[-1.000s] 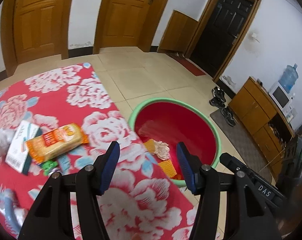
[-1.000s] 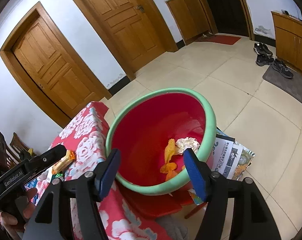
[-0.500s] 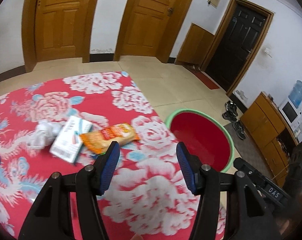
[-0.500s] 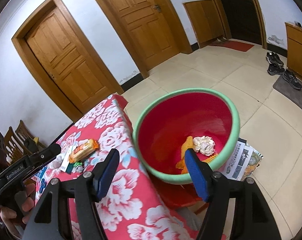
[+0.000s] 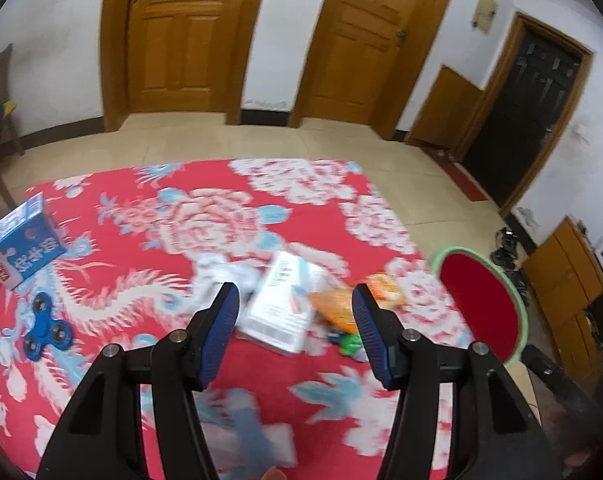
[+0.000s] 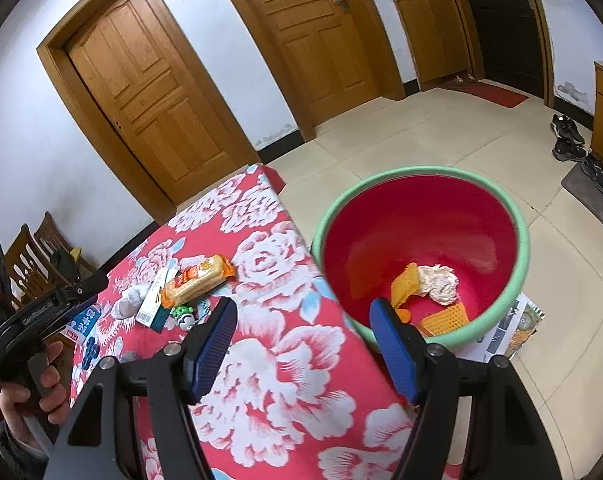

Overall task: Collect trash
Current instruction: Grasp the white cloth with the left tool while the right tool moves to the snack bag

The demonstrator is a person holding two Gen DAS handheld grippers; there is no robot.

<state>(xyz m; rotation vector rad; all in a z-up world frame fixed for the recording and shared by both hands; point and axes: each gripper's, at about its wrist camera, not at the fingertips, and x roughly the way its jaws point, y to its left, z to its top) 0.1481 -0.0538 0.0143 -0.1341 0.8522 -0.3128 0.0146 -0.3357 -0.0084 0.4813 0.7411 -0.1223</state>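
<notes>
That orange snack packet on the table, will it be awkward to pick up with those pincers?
The orange snack packet looks like thin glossy wrap, so it may be slippery and crinkle. It seems light. It lies flat on the tablecloth, partly over a white box, so one end is probably raised and easier to catch.

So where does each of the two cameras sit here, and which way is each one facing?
Left wrist: on the left gripper, angled down over the floral tablecloth at the white carton and orange snack pack; its own open, empty jaws show.
Right wrist: on the right gripper, angled down at the table edge and the red basin holding trash; its open jaws show, plus the left hand on the other gripper.
Shared: tablecloth, carton, snack pack, basin, both wooden doors.
</notes>
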